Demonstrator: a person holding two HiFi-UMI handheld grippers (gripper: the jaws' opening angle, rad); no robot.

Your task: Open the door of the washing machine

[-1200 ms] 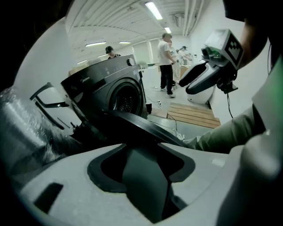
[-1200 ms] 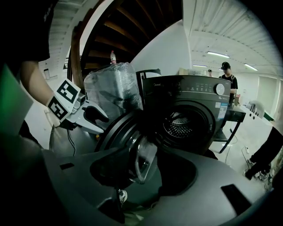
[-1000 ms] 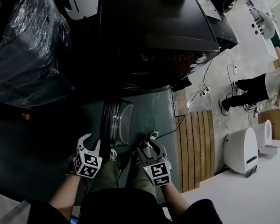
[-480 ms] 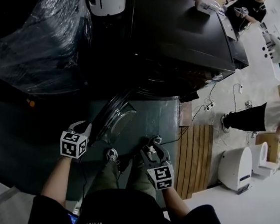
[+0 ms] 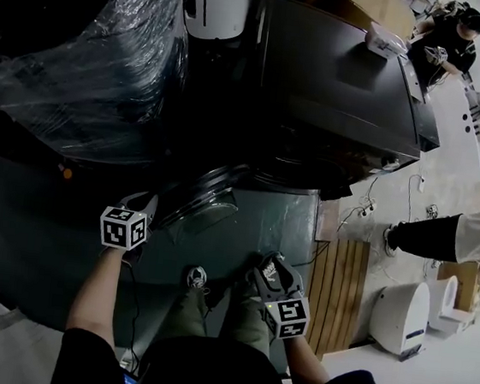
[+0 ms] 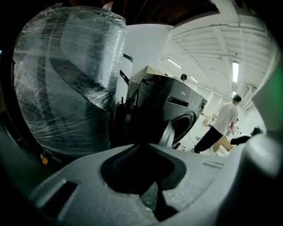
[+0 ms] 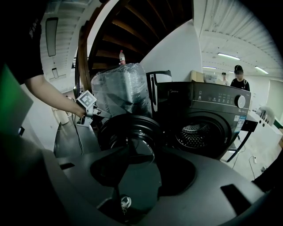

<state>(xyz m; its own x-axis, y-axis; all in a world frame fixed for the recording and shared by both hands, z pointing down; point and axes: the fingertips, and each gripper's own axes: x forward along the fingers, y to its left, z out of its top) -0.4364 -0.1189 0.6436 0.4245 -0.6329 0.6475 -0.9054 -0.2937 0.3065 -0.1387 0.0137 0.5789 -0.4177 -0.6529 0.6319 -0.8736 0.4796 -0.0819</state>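
The dark washing machine (image 5: 338,86) stands ahead, and its drum (image 7: 194,134) shows through the open port. Its round glass door (image 5: 205,196) is swung out to the left. In the right gripper view the door (image 7: 132,132) faces me. My left gripper (image 5: 148,205) is by the door's left rim; its jaws are closing, almost together. In the left gripper view nothing lies between them, and the door (image 6: 168,132) shows edge-on beyond. My right gripper (image 5: 270,263) hangs low in front of the machine, open and empty, apart from the door.
A large plastic-wrapped appliance (image 5: 91,67) stands left of the machine. A wooden pallet (image 5: 346,285) and a white appliance (image 5: 402,317) lie to the right. One person (image 5: 468,234) stands at right, another (image 5: 447,38) behind the machine. My shoe (image 5: 196,276) is below the door.
The door has swung out to the left. My left gripper moved left and up beside its rim, rolled over, and its jaws closed. The right gripper barely shifted.
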